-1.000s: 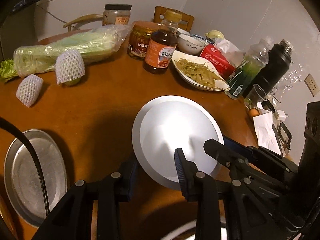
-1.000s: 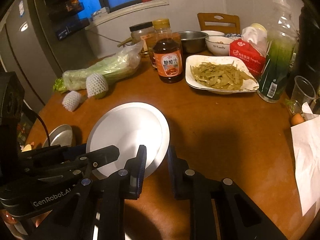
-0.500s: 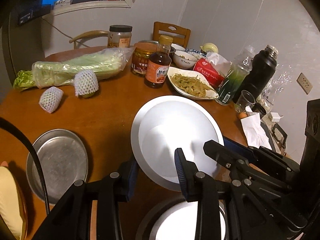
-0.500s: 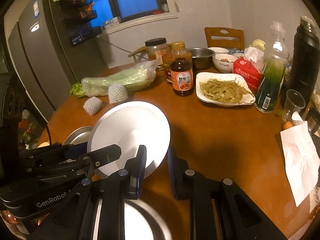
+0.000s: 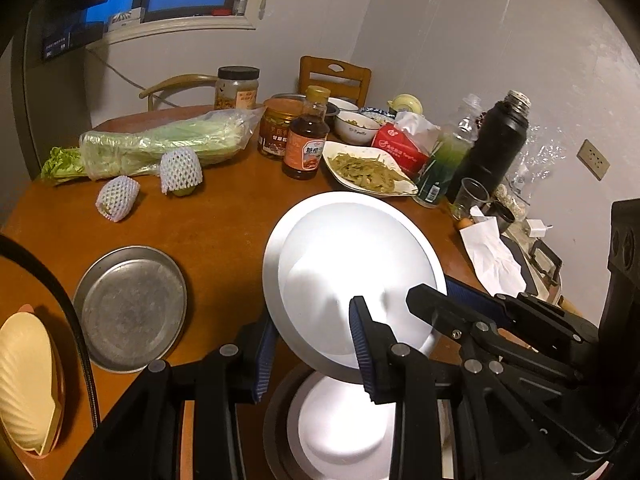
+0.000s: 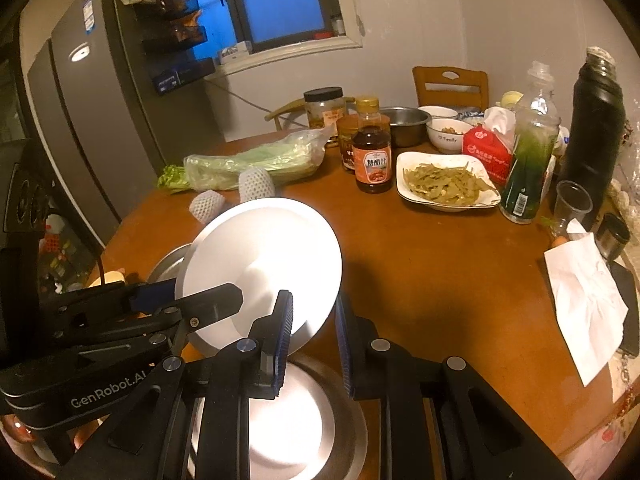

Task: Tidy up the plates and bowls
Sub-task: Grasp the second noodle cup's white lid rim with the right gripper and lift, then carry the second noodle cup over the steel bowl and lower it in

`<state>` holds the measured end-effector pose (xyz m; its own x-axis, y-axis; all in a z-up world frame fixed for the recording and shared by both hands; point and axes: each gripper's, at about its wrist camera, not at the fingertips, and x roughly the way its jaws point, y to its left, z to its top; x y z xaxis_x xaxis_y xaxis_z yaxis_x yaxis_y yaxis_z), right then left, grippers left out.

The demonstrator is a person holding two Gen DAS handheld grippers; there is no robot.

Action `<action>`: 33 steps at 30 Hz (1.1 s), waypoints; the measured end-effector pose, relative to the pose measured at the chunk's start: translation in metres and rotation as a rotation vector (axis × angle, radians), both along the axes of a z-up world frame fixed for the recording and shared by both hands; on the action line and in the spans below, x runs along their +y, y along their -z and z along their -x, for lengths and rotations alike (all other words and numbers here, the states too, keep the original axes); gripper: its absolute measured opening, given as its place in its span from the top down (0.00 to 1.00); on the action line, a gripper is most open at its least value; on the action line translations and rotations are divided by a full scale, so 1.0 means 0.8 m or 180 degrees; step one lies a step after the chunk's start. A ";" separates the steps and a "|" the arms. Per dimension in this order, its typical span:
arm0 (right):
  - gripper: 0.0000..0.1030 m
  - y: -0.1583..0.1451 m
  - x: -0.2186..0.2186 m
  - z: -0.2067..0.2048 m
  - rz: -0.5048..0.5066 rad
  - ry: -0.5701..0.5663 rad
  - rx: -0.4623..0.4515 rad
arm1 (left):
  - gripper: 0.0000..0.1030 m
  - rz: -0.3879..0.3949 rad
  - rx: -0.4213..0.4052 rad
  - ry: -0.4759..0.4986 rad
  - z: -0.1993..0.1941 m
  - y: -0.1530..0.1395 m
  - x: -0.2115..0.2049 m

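"GenRobot.AI" printed on left gripper body, lower left of right wrist view. Sauce bottle label carried Chinese characters, "糖醋汁". Other labels unreadable.

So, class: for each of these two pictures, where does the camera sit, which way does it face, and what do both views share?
Left wrist: sits on the left gripper and looks across the table toward the window wall. Its own fingers straddle the white plate, and the right gripper enters from the right.
Right wrist: sits on the right gripper and faces the same way. Its own fingers show at the bottom, the left gripper at the left.
Shared: the raised white plate, the sauce bottle and the black flask.
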<state>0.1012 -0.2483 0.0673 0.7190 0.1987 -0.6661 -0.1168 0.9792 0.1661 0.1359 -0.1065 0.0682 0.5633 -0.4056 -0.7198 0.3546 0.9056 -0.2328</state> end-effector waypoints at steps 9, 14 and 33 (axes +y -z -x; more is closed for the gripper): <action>0.78 -0.007 0.003 0.034 0.0027 -0.0040 -0.0054 | 0.66 0.0013 -0.0049 0.0059 0.032 -0.004 0.003; 0.78 -0.004 0.000 0.051 -0.0009 -0.0069 -0.0055 | 0.66 0.0038 -0.0002 0.0099 0.044 0.000 0.003; 0.78 0.033 -0.004 0.088 -0.0041 -0.0112 0.0116 | 0.66 -0.0120 0.0121 0.0149 0.077 0.029 -0.005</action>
